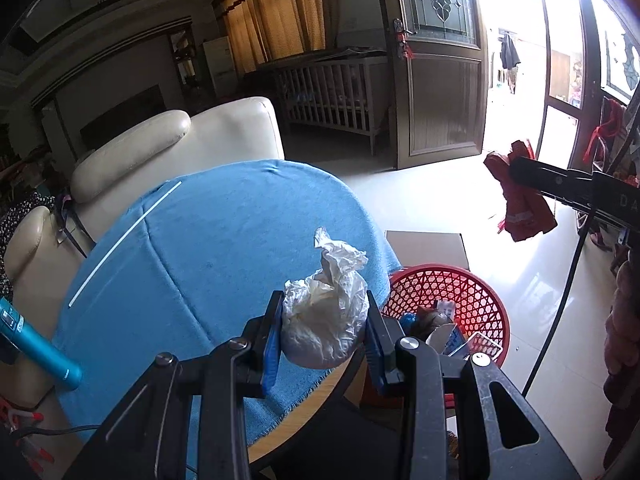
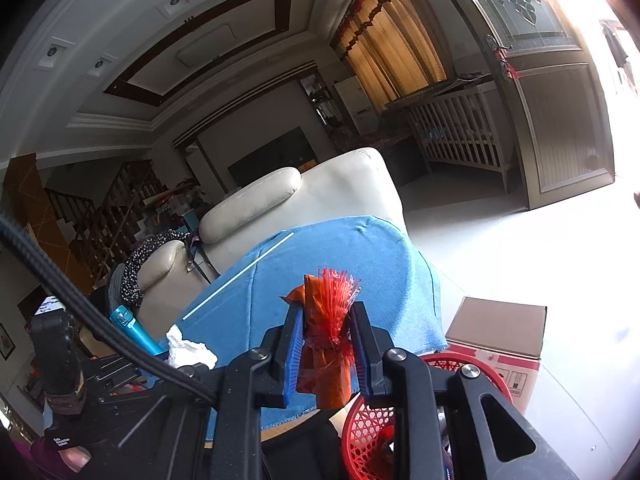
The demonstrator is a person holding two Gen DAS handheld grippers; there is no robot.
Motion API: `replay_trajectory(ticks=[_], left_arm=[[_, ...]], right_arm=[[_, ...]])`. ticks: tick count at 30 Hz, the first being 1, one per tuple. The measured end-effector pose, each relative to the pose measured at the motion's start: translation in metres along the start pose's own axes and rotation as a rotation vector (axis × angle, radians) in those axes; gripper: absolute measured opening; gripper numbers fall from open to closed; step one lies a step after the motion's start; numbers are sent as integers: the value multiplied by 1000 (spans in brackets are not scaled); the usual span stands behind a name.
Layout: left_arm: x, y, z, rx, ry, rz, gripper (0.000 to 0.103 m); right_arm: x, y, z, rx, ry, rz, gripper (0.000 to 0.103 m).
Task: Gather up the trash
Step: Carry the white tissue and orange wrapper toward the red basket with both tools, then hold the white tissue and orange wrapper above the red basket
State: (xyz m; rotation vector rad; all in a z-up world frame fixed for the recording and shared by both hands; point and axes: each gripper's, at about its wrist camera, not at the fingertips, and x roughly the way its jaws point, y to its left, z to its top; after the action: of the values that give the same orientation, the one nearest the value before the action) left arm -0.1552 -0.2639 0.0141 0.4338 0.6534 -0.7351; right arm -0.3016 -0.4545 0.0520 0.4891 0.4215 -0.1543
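Left claw (image 1: 323, 330) is pinching a crumpled white plastic wad (image 1: 326, 320) between its blue pads, low centre of the left wrist view, hanging over the near edge of the round tabletop (image 1: 224, 240) draped in blue cloth

Right claw (image 2: 326, 354) is pressing together on a red-orange wrapper (image 2: 326, 344) with a frayed red tuft sticking up at its top; in the left wrist view the same wrapper is dangling at right of frame, above the floor

Red mesh basket (image 1: 456, 292) is sitting on the floor just beside the tabletop, lower right of centre, already holding scraps of packaging; its rim is showing under the right claw in the right wrist view

Cardboard box (image 2: 500, 328) is standing right behind the basket

White stick (image 1: 124, 240) is lying on the cloth toward the upper left, well apart from both claws

Teal bottle (image 1: 36, 348) is jutting in at the left edge

Cream sofa (image 1: 180, 140) is backing onto the far side of the tabletop; a black cable (image 2: 100, 320) is crossing the lower left of the right wrist view
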Motion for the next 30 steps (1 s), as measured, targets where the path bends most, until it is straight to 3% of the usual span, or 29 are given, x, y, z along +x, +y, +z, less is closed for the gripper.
replay_trajectory(ticks=[30], left_arm=[[5,2,-3,0,13,83,38]], right_arm=[[11,-9,3,-1,35,8,25]])
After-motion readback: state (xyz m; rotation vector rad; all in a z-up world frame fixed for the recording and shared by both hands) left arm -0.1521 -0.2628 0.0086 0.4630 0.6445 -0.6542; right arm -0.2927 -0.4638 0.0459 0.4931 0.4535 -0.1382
